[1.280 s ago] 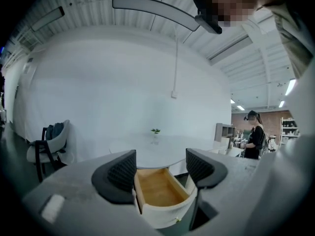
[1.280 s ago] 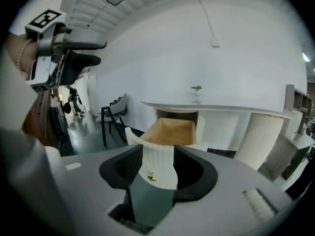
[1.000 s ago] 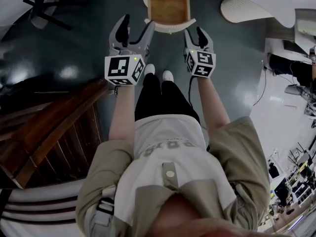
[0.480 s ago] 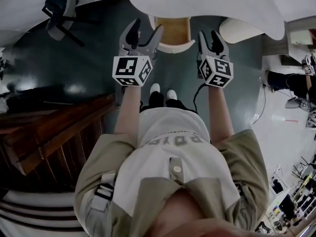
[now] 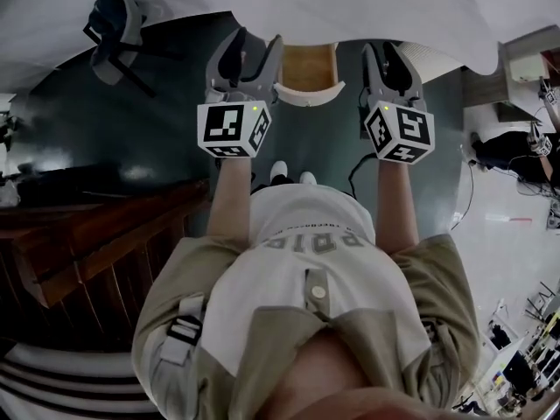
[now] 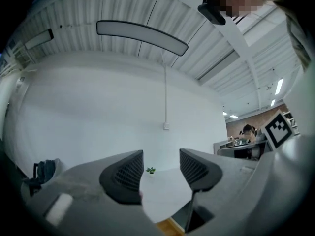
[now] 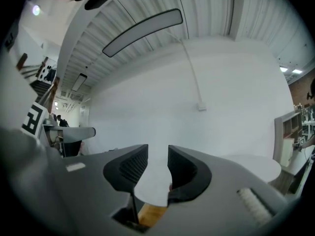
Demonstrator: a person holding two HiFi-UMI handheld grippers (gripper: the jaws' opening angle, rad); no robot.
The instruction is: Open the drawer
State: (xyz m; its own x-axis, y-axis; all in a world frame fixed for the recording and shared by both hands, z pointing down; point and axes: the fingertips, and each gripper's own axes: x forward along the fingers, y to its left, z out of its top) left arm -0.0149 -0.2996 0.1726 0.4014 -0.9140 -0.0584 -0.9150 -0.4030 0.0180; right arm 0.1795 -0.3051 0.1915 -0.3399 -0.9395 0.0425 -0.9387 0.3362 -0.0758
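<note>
Either side of the drawer [image 5: 306, 66], left gripper [image 5: 252, 49] and right gripper [image 5: 386, 55] sit higher than a second ago. Both pairs of jaws have just been closing, yet stand apart with nothing between them. Drawer is pulled out, wooden inside exposed, so the task looks done. Count: one drawer, two grippers, one chair [image 5: 118, 23] left of drawer.

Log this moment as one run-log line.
drawer: open, wood inside showing | left gripper: empty, jaws apart, just been closing | right gripper: empty, jaws apart, just been closing
</note>
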